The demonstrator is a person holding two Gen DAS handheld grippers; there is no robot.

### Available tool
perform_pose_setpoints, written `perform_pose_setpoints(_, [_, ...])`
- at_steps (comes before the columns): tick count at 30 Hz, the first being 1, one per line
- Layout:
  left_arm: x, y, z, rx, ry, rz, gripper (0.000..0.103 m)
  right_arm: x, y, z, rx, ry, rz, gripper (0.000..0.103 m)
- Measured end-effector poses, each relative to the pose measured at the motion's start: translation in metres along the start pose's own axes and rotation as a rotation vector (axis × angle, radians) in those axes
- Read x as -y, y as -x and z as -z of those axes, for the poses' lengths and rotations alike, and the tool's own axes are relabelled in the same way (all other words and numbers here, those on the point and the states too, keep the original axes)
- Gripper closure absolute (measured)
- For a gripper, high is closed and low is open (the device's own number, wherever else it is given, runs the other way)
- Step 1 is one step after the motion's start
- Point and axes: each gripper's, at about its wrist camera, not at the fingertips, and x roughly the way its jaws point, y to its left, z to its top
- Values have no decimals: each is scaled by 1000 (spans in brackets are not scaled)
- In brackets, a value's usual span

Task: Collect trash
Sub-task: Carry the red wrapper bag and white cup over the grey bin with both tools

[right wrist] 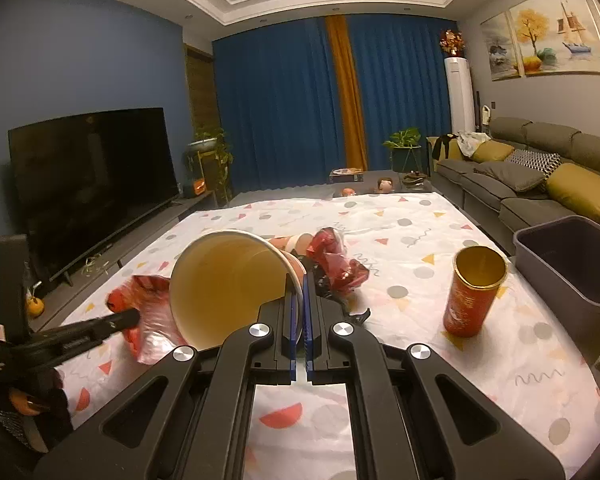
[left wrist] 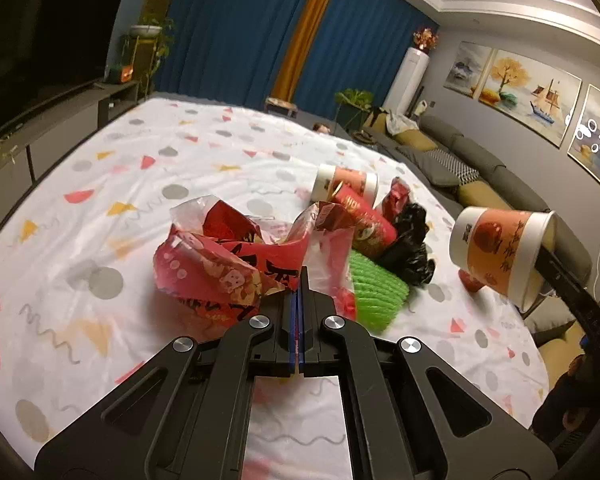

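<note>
My left gripper [left wrist: 300,280] is shut on a crumpled red printed plastic bag [left wrist: 220,256], lifted off the patterned tablecloth [left wrist: 100,184]. In the right wrist view the same bag [right wrist: 152,308] hangs at the left gripper's tip [right wrist: 134,316]. My right gripper [right wrist: 299,284] is shut on the rim of a white and orange paper cup [right wrist: 224,284], held on its side in the air. The left wrist view shows that cup [left wrist: 500,256] at the right. A pile holds a second paper cup [left wrist: 346,184], a red tube [left wrist: 364,216], a black bag [left wrist: 408,248] and a green ribbed item [left wrist: 376,292].
A red can with a gold rim [right wrist: 474,292] stands upright on the table's right side. Beside that edge sits a dark grey bin [right wrist: 572,256]. A crumpled red wrapper [right wrist: 336,260] lies mid-table. A sofa [right wrist: 540,176] runs along the right, a television [right wrist: 92,176] along the left.
</note>
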Motion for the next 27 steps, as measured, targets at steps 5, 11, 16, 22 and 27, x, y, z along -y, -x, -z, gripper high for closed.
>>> perform_pose_setpoints(5, [9,21,-4,44,-12,-3,103,9,16,-1,23,-20,10,99])
perform_pose_setpoints(11, [29,35,-6,76,-39,6,103,19,32,-1,45,-33,26,99])
perform_pose_setpoints(16, [50,38,-8,90,-69,19,103,32,48,0,67,-47,44,99])
perform_pose_setpoints(22, [82,38,-10,104,-113,41,103,52,65,-2,92,-68,68,99])
perform_pose_setpoints(27, [117,33,-15,114,-159,84,103,75,78,-5,114,-87,102,99])
